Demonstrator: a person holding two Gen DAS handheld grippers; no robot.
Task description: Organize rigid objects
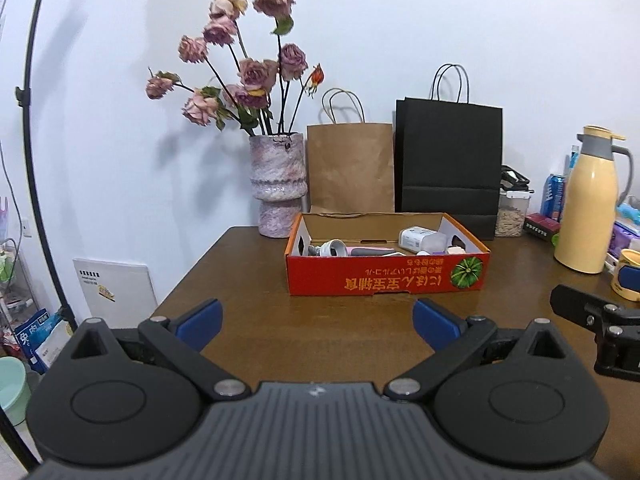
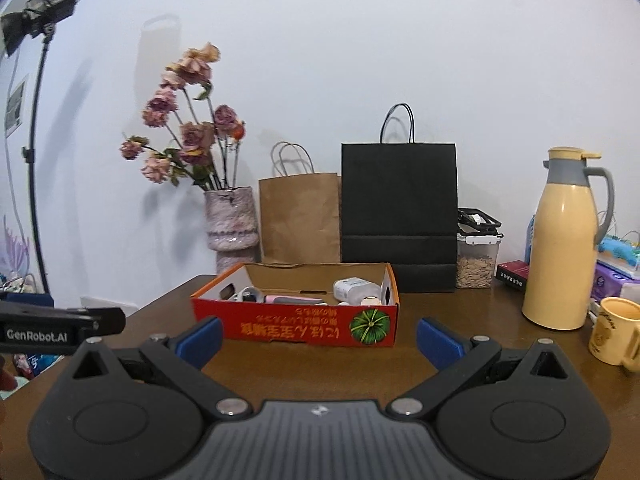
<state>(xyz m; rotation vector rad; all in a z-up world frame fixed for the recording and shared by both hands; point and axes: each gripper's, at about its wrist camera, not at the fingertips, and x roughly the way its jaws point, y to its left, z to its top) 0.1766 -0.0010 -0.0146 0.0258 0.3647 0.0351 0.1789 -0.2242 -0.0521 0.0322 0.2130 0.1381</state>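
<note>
A red cardboard box (image 1: pixel 384 280) with a pumpkin print sits on the brown table (image 1: pixel 320 340); it also shows in the right wrist view (image 2: pixel 296 326). Inside lie a white bottle (image 1: pixel 420 238), a pink and grey tool (image 1: pixel 368 251) and a white cap-like piece (image 1: pixel 334 248). In the right wrist view the bottle (image 2: pixel 354 290) lies at the box's right end. My left gripper (image 1: pixel 318 322) is open and empty, in front of the box. My right gripper (image 2: pixel 319 338) is open and empty, just short of the box. Its body shows in the left wrist view (image 1: pixel 600 328).
A vase of dried roses (image 1: pixel 278 188), a brown paper bag (image 1: pixel 350 168) and a black paper bag (image 1: pixel 450 160) stand behind the box. A yellow thermos (image 2: pixel 564 244), a yellow mug (image 2: pixel 614 330), a seed jar (image 2: pixel 476 260) and boxes crowd the right side.
</note>
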